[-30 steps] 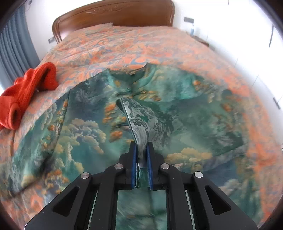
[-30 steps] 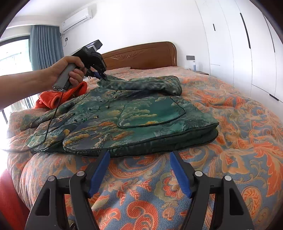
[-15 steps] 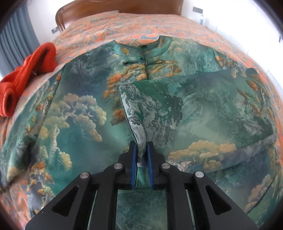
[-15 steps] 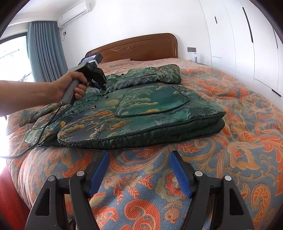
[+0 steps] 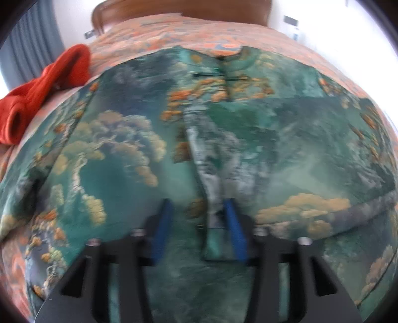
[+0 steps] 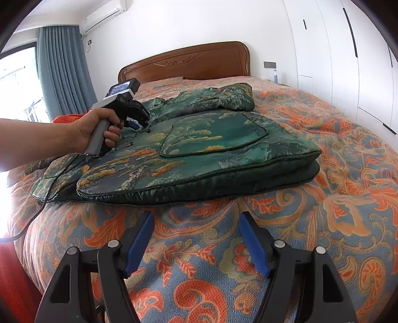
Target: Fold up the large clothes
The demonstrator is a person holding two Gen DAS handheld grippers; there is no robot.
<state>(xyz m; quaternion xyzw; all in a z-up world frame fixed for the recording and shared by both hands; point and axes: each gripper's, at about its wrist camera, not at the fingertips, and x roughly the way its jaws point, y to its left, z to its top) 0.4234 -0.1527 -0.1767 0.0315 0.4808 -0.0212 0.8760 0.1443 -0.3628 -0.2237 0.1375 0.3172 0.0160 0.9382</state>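
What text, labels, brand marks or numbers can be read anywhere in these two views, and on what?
None can be read.
The white wall air conditioner shows no legible mark.
The small lit screen on the black handheld left gripper is too blurred to read.
The green landscape-print padded jacket and the orange floral bedspread carry only patterns.

We see open bedspread (image 6: 311,223) ahead of the right gripper (image 6: 196,238), nothing between it and the jacket (image 6: 199,154) hem. Jacket's right side and the bed beyond are clear too. On the jacket's left, the left gripper (image 6: 139,121) and hand (image 6: 97,129) block the middle, its cable (image 6: 39,211) trails over the bed edge. Red cloth (image 5: 44,87) sits beside the jacket's far-left shoulder.
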